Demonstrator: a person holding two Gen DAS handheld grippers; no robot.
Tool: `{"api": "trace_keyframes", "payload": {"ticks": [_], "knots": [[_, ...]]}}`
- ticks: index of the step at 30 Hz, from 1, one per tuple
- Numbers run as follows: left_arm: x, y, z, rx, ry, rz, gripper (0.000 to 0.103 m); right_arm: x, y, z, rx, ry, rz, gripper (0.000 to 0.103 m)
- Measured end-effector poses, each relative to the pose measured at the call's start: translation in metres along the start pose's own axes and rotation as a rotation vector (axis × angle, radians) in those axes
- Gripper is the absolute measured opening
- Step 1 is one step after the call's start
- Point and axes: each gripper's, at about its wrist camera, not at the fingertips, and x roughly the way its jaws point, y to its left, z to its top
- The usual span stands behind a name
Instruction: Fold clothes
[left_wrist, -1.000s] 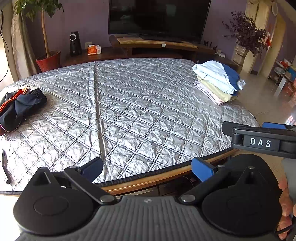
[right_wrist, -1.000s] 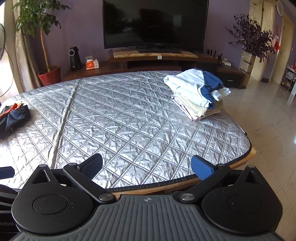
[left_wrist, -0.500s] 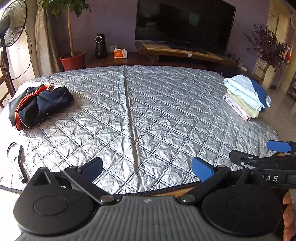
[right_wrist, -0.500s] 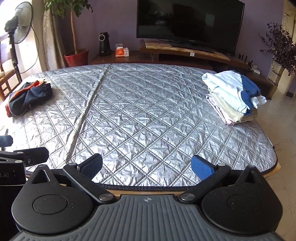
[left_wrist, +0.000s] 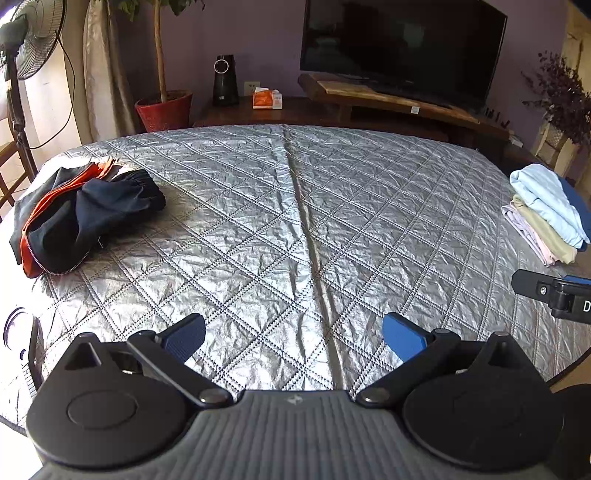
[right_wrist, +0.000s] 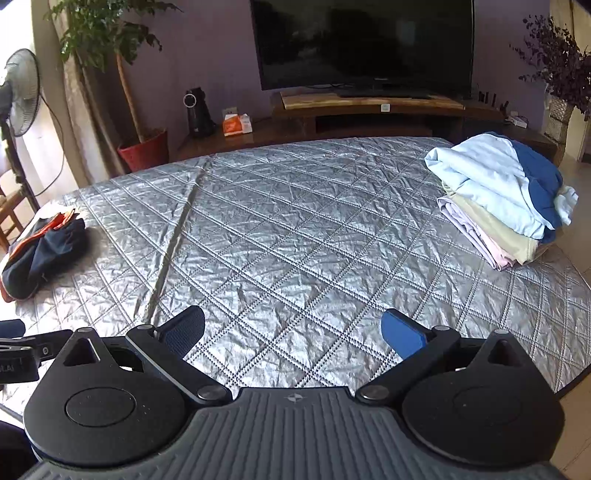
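Note:
A crumpled navy and orange jacket (left_wrist: 81, 218) lies at the left side of the silver quilted table (left_wrist: 295, 229); it also shows in the right wrist view (right_wrist: 40, 254). A stack of folded clothes (right_wrist: 506, 199), light blue on top, sits at the right side and also shows in the left wrist view (left_wrist: 546, 210). My left gripper (left_wrist: 293, 338) is open and empty above the near edge. My right gripper (right_wrist: 293, 332) is open and empty above the near edge, to the right of the left one.
A TV (right_wrist: 362, 40) on a wooden stand (right_wrist: 369, 103) is behind the table. A potted plant (right_wrist: 144, 147) and a standing fan (right_wrist: 18, 96) are at the back left. A dried plant vase (right_wrist: 561, 110) is at the back right.
Both grippers have swung to the left and moved forward over the table. The jacket now sits closer to the middle of the left view. Both stay open.

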Motion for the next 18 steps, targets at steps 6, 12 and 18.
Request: {"api": "trace_keyframes", "payload": {"ticks": [6,12,18], "knots": [[0.035,-0.006,0.019,0.037,0.0,0.028,0.102,0.044,0.01,0.013,-0.056,-0.037,-0.028,0.103],[0.064,-0.006,0.028,0.037,-0.006,0.084,0.102,0.085,0.009,0.015,0.003,0.038,-0.01,0.103],[0.082,0.013,0.027,-0.087,0.002,-0.002,0.102,0.108,0.018,0.012,-0.032,0.089,-0.008,0.103]]}}
